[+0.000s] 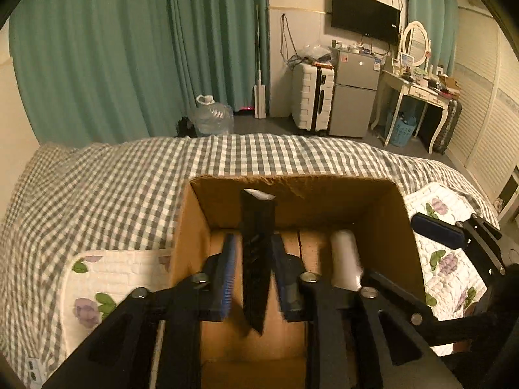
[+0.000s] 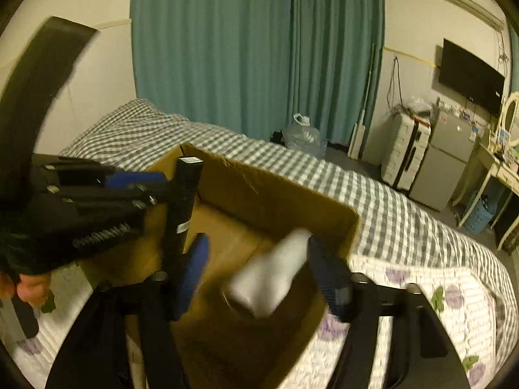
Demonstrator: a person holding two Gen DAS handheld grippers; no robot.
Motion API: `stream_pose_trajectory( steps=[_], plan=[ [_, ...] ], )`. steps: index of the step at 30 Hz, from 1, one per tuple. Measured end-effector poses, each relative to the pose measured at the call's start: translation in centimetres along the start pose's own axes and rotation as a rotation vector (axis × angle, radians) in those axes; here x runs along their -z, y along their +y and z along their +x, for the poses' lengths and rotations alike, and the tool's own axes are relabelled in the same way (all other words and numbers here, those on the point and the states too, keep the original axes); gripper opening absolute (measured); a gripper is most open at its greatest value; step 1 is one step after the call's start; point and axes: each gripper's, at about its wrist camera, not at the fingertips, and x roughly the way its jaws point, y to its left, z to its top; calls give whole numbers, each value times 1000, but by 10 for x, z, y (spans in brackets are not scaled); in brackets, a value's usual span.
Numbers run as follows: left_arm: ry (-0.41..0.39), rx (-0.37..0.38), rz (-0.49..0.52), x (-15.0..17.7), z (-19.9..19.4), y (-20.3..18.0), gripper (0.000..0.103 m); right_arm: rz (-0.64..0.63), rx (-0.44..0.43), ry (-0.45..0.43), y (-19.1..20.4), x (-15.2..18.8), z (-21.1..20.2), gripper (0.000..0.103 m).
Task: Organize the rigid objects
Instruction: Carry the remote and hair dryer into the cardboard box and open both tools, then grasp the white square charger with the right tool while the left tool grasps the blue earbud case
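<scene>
An open cardboard box (image 1: 402, 227) (image 2: 279, 191) stands on the bed. My left gripper (image 1: 254, 249) (image 2: 155, 191) is over it, with a long black rectangular box (image 1: 258, 259) (image 2: 183, 201) between its fingers; there are gaps on both sides, so the jaws look open. My right gripper (image 2: 258, 259) is open over the box, and a blurred white bottle (image 2: 272, 275) (image 1: 345, 259) lies between its fingers, tilted, apparently falling into the box.
The bed has a grey checked sheet (image 1: 107, 181) and a floral quilted pad (image 2: 438, 295). Teal curtains (image 1: 129, 48), a water jug (image 1: 212, 115), a white suitcase (image 1: 313, 97), a small fridge (image 1: 355, 92) and a dressing table (image 1: 418, 87) stand beyond.
</scene>
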Motion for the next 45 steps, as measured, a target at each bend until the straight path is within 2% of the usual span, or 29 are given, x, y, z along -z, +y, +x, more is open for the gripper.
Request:
stream_pose_trajectory(
  steps=[1,4,7,13,20,25,29,34,37,39,43,45],
  plan=[
    [-9,-7,2,0,-6,0,46,11,4,1,-2,2,-4,75],
    [-44,-12,4,2,-29,-3,48,60,23,0,-7,3,-25,76],
    [-71,-17,15,7,-60,-6,53,88,48,-26,-9,-1,-59,82],
    [-103,-22,14,29,-114,-8,53,95,90,-89,2,1,-129,93],
    [-121,-33,-19,72,-145,-10,53,46,127,-82,27,42,-170,93],
    [-99,-46,-46,110,-140,-10,53,50,92,-13,40,75,-162,93],
    [-41,-61,-70,145,-119,-12,53,54,60,59,44,101,-146,93],
    [51,-56,-76,185,-88,-13,53,69,35,190,49,143,-116,93],
    [99,-78,-54,197,-72,-14,53,84,44,274,50,162,-98,93],
    [125,-55,-63,202,-66,-13,53,89,43,335,53,177,-84,93],
    [177,-36,-80,211,-57,-12,53,111,3,429,61,196,-61,83],
    [184,-38,-77,213,-54,-13,53,131,-18,451,63,200,-54,83]
  ],
)
